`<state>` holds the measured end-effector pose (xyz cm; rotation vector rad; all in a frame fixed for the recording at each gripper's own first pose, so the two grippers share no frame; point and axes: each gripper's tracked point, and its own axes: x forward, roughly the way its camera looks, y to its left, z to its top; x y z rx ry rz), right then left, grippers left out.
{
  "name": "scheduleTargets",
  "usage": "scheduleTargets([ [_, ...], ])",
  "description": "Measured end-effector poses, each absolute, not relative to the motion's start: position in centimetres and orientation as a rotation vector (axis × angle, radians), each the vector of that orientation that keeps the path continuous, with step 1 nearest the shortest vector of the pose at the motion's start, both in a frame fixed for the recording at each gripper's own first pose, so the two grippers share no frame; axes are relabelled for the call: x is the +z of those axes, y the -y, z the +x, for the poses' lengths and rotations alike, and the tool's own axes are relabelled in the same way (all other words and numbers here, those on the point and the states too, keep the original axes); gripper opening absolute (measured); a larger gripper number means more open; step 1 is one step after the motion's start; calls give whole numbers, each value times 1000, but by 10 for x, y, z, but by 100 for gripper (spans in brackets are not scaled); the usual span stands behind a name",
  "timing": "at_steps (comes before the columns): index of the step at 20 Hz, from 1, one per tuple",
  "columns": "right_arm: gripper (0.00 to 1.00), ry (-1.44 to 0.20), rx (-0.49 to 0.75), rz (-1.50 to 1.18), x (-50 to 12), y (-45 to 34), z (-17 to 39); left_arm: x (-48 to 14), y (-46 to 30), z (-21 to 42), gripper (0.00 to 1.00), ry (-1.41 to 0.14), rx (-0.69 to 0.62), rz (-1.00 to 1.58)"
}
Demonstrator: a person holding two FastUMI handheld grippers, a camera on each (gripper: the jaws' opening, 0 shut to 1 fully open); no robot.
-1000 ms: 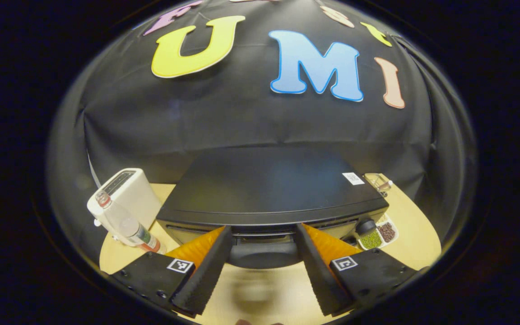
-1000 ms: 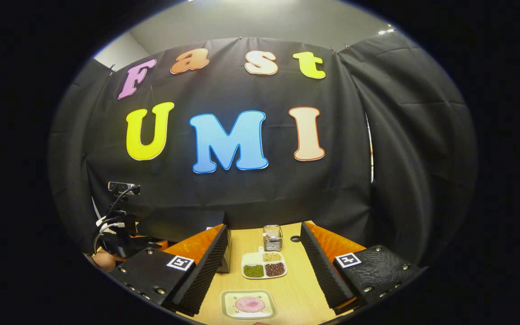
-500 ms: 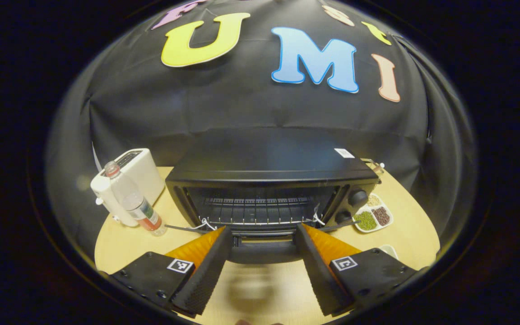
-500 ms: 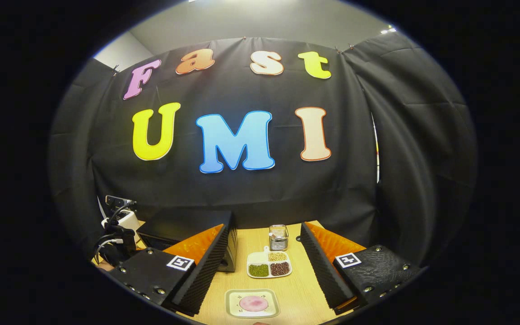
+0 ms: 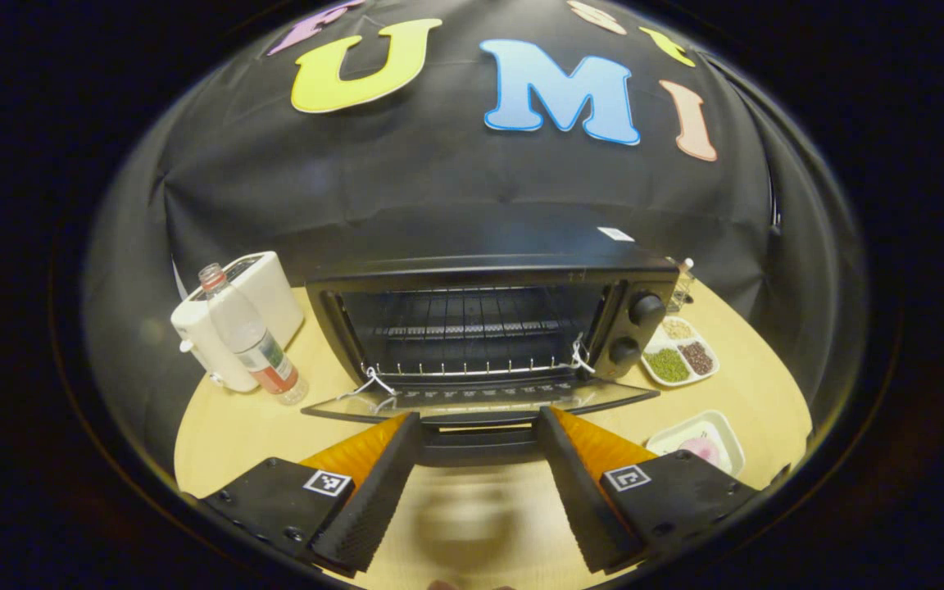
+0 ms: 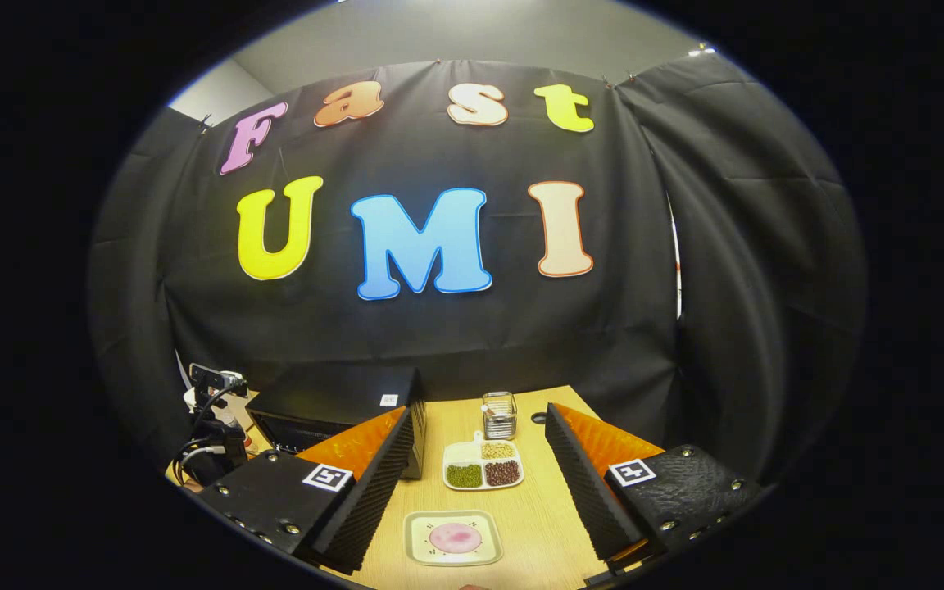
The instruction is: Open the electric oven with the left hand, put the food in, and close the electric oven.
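Oven (image 5: 480,274) door (image 5: 480,400) is down flat, handle (image 5: 478,442) sits crosswise between the left gripper (image 5: 478,483) fingers at 12 o'clock; jaws spread wide, can't tell if they touch the handle. Food, pink slice on small plate (image 6: 453,538), lies dead ahead of right gripper (image 6: 478,492) at 12, near, between its spread, empty fingers; plate's long axis runs 9-to-3. Right is the nearer claw for the pick imo, and oven mouth sits at its 10 o'clock.
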<state>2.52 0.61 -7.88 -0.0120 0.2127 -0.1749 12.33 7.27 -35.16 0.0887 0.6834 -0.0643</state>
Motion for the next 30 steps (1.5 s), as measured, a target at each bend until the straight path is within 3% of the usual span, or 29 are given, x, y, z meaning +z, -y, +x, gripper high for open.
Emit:
scheduleTargets([
  [1, 98, -216, -176, -13, -80, -6, 24, -355, -73, 119, 96, -691, -64, 85],
  [2, 98, -221, -176, -17, -82, -6, 23, -359, -73, 115, 100, -701, -65, 81],
  [6, 98, -239, -180, -37, -88, -6, 20, -382, -73, 98, 96, -724, -73, 80],
  [7, 98, -243, -180, -41, -88, -6, 20, -388, -74, 94, 91, -729, -76, 88],
  [8, 98, -247, -179, -42, -90, -6, 19, -391, -78, 92, 96, -731, -71, 94],
  [12, 98, -283, -181, -30, -103, -4, 19, -382, -96, 97, 96, -721, -22, 56],
  [13, 98, -293, -179, -26, -105, -5, 20, -377, -100, 99, 91, -713, -10, 41],
  [14, 98, -306, -174, -23, -109, -5, 20, -369, -104, 101, 96, -698, 2, 24],
  [17, 98, -378, -145, -11, -132, -3, 23, -326, -107, 107, 96, -611, 10, -24],
  [18, 98, -418, -128, -4, -143, -2, 25, -306, -106, 110, 91, -570, 4, -32],
  [20, 98, -508, -88, 31, -169, 0, 28, -262, -103, 112, 96, -477, -13, -30],
  [21, 98, -558, -74, 58, -182, 2, 30, -240, -100, 111, 91, -428, -23, -27],
  [25, 98, -697, -82, 111, -224, 23, 34, -148, -92, 103, 100, -243, -50, 3],
  [30, 98, -947, -58, 146, -298, 34, 32, -79, -89, 89, 100, -118, -65, 2],
])
